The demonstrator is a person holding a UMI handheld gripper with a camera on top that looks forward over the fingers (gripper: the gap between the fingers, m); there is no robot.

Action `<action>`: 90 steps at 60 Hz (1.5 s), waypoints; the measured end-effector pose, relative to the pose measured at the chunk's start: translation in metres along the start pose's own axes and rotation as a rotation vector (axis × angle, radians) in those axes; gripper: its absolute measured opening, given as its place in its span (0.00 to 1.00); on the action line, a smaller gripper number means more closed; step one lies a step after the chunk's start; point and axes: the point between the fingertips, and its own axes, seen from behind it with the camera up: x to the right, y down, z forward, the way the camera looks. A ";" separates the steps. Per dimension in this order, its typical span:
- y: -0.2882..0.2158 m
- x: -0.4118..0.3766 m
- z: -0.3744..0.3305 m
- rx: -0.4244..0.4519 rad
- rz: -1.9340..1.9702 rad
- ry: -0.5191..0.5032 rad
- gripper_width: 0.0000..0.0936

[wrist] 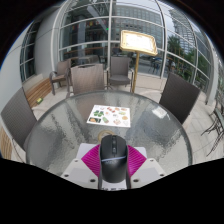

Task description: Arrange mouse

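Note:
A black computer mouse (112, 158) sits between my gripper's (112, 160) two fingers, its front pointing away from me. The magenta pads (91, 157) press on both its sides, so the fingers are shut on it. It is held above the near edge of a round glass table (70, 120). A white mat with colourful prints (110, 114) lies on the glass beyond the mouse, near the table's middle.
Several chairs stand around the table: a dark one (18, 115) to the left, one (180, 95) to the right, two (88, 78) at the far side. A wooden board on a stand (137, 42) rises behind them, before a glass building front.

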 end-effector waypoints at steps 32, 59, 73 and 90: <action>0.097 -0.003 0.063 -0.109 0.031 0.050 0.48; -0.013 -0.007 -0.104 0.084 0.082 0.033 0.93; -0.003 -0.015 -0.191 0.118 0.100 0.016 0.91; 0.037 -0.019 -0.234 0.114 0.060 0.005 0.92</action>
